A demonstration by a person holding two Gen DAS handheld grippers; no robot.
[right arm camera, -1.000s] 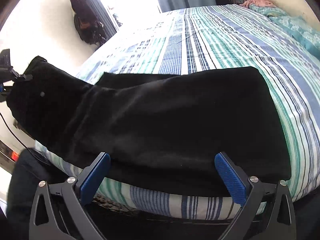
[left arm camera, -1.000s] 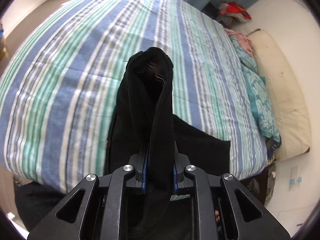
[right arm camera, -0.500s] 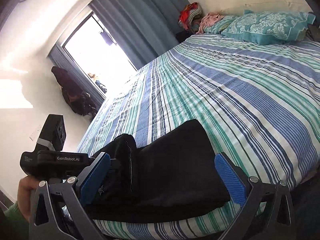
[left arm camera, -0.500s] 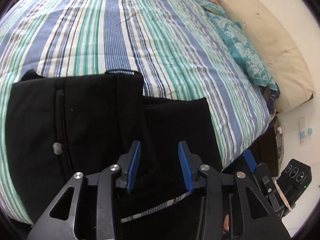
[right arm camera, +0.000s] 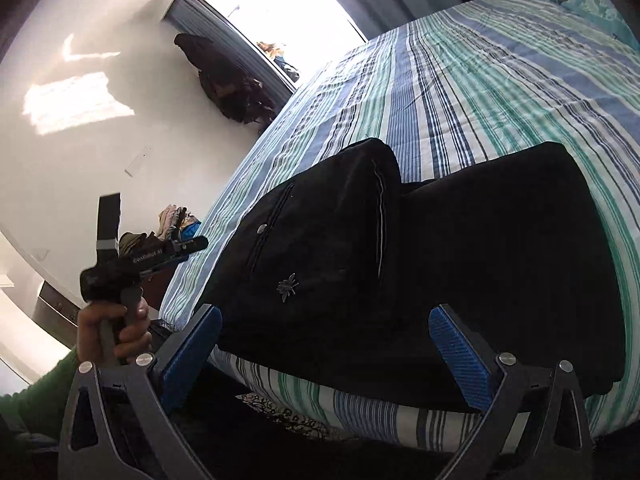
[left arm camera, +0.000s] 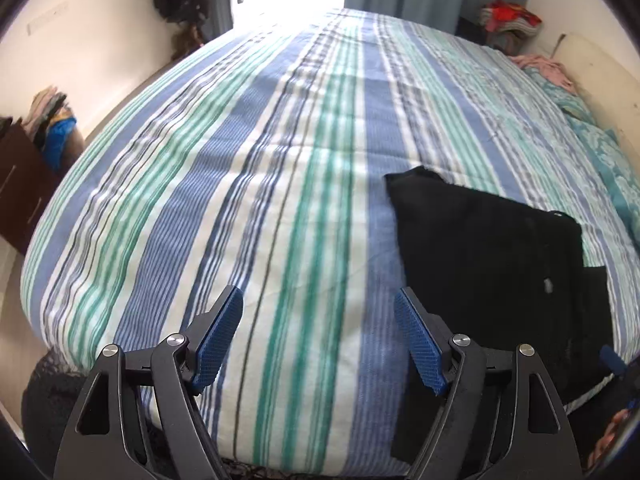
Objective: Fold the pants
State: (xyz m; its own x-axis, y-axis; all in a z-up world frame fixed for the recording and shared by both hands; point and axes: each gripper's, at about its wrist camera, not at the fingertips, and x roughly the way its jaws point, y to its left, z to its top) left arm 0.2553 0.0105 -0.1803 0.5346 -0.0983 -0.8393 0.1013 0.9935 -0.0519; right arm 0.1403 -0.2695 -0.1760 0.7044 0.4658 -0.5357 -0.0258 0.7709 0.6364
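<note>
The black pants (right arm camera: 420, 264) sit folded into a thick stack at the near edge of the striped bed (left arm camera: 280, 160), right by the person. Both tools are empty: the left gripper (left arm camera: 318, 340) is spread wide over bare bedspread, off to the side of the pants, and the right gripper (right arm camera: 324, 356) gapes open just short of the stack. The fabric looks soft, floppy and fairly light, so it probably sags if pinched in the middle. Best bet is grabbing a folded edge or corner, through all layers.
</note>
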